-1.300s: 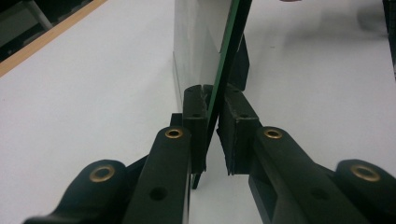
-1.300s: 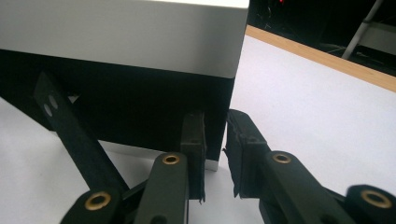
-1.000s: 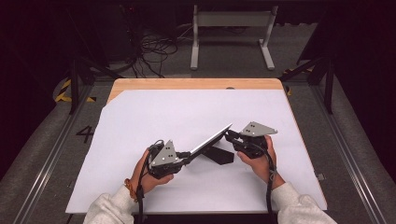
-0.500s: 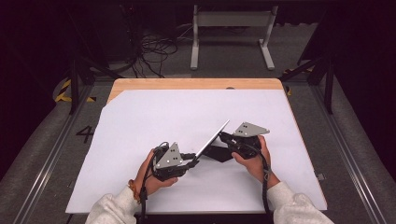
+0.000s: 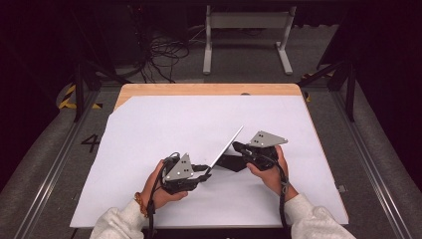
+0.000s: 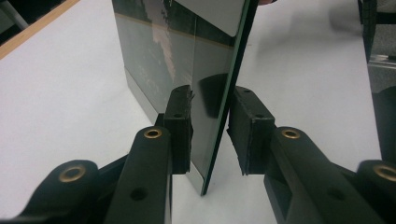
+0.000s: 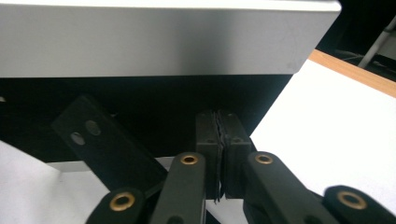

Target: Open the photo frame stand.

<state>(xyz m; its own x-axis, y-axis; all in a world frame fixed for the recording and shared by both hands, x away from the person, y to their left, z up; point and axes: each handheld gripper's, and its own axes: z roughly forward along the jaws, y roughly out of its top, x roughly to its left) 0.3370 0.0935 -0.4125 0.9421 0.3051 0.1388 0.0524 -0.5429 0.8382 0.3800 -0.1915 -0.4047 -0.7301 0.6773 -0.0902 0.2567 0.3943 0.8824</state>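
The left hand-held gripper (image 6: 208, 135) stands spread astride the bottom edge of a thin glossy panel (image 6: 187, 70); its two pads sit either side of the glass with a gap at each face, so it seems to steady the panel rather than clamp it. The right hand-held gripper (image 7: 219, 154) has its pads pressed together, though whether anything thin is caught between them I cannot tell. It sits at the dark base under the panel's silver back (image 7: 154, 42). In the high view the panel (image 5: 226, 147) rises at a slant between the two hands over the white sheet (image 5: 149, 129) on the bench (image 5: 209, 89), likely being propped up. Compared with a second ago, both hands have shifted slightly toward the person's right and the panel stands steeper.
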